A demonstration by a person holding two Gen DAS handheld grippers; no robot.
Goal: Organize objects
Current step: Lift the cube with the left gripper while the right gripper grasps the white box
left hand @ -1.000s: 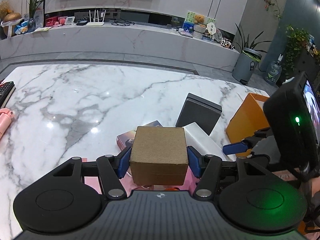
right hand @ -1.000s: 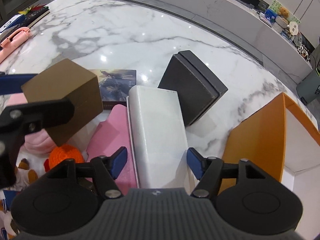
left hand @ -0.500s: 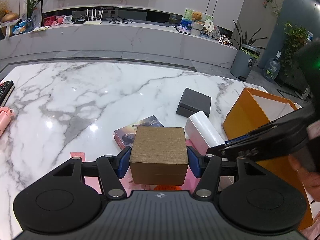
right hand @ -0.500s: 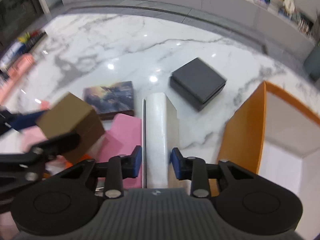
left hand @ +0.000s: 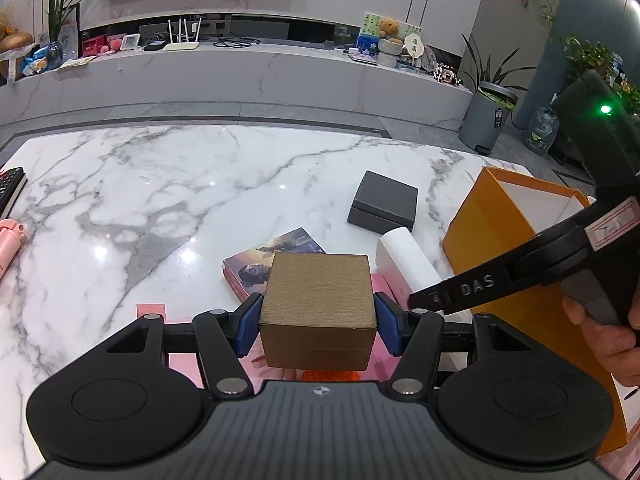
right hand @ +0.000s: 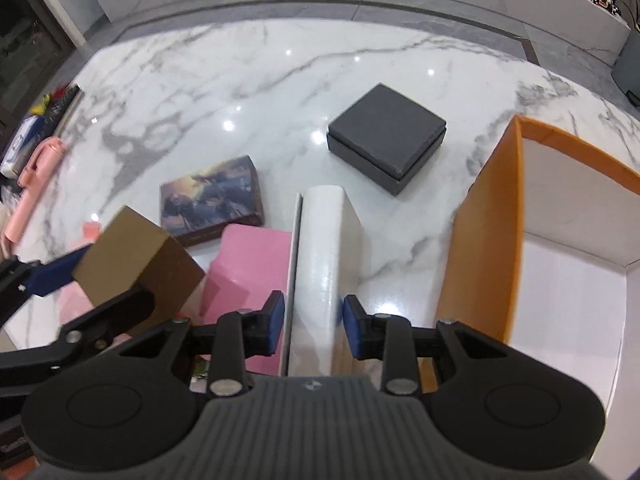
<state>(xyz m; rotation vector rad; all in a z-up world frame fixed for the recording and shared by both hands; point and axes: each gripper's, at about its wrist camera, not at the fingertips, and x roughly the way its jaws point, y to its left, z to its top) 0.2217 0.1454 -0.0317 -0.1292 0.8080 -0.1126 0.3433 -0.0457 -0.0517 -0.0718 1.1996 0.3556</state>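
**Two wrist cameras looking down over one marble table**

The left wrist fisheye is sitting just behind its own fingers, facing slantwise down across the marble table (left hand: 160,184) toward the far TV wall. The right wrist fisheye is tilting more steeply down, looking from close above. Both views are sharing the dark grey box (left hand: 383,203) (right hand: 386,136), the white box (left hand: 408,260) (right hand: 324,248), the picture book (left hand: 276,258) (right hand: 212,196), the brown box (left hand: 318,304) (right hand: 136,256) and the orange box (left hand: 492,240) (right hand: 484,232).

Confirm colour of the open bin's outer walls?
Orange outside, white inside; the open bin shows best in the right wrist view.
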